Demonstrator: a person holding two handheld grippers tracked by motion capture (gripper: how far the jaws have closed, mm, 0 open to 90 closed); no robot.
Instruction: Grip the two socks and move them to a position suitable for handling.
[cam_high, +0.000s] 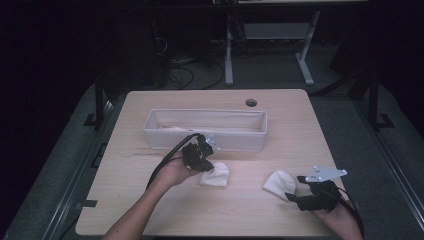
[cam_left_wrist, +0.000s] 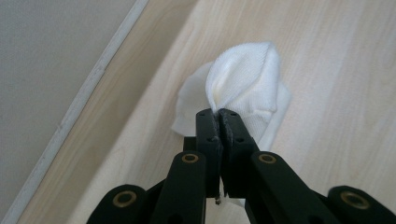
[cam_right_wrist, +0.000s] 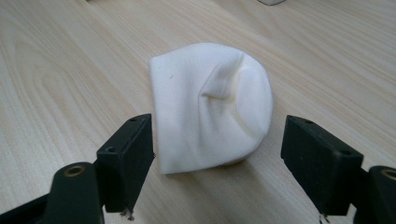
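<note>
My left gripper is pinched on just a fold of the left sock at 6 o'clock of the bin, so it may slip out mid-lift, w/ my right gripper gaping around the right sock.

bin at table rear-centre | left sock before bin | right sock right of it, well apart

High view overhead facing forward, gripper views close, table shared
</note>
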